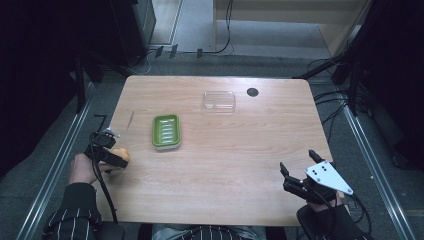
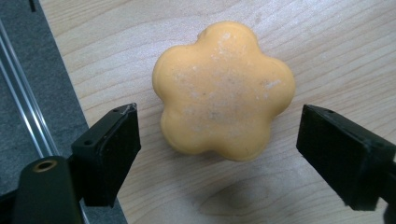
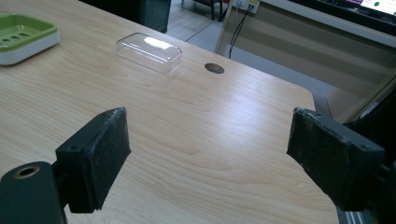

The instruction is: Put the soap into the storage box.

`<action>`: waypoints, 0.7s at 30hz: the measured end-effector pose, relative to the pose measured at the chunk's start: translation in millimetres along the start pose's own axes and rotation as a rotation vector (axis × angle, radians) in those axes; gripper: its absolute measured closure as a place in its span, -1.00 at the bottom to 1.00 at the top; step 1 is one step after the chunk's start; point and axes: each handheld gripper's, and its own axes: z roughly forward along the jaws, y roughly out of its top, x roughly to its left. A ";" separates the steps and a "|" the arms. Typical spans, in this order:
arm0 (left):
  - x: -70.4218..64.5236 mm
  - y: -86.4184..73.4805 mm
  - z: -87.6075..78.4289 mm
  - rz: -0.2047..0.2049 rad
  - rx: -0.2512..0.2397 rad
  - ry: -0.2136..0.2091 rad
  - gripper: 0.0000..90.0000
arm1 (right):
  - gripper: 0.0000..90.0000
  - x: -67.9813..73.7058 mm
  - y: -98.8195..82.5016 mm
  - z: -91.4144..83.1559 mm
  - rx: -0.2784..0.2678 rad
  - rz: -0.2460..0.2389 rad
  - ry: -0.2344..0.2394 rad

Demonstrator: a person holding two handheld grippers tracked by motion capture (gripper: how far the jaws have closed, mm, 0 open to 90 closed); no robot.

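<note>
At the tabletop's (image 1: 225,150) near-left edge, the left gripper (image 2: 219,135) stands over an orange flower-shaped soap (image 2: 223,91) lying flat on the wood; its jaws flank the soap on both sides with a gap at each, not touching it. A green soap dish (image 1: 166,131) sits nearby toward the middle, and a clear lid (image 1: 219,100) lies farther back beside a round hole (image 1: 252,92). The right gripper (image 3: 208,158) hovers at the near-right corner, jaws wide apart and empty.
</note>
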 end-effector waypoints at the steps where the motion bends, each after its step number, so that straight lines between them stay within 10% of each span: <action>1: 0.2 0.2 0.5 0.002 0.003 -0.001 -0.68 | -0.70 0.0 0.0 0.0 0.000 0.000 0.000; 21: -3.1 -1.9 10.0 0.035 0.016 0.028 -0.13 | -0.70 -0.5 0.0 -0.2 -0.001 -0.001 0.000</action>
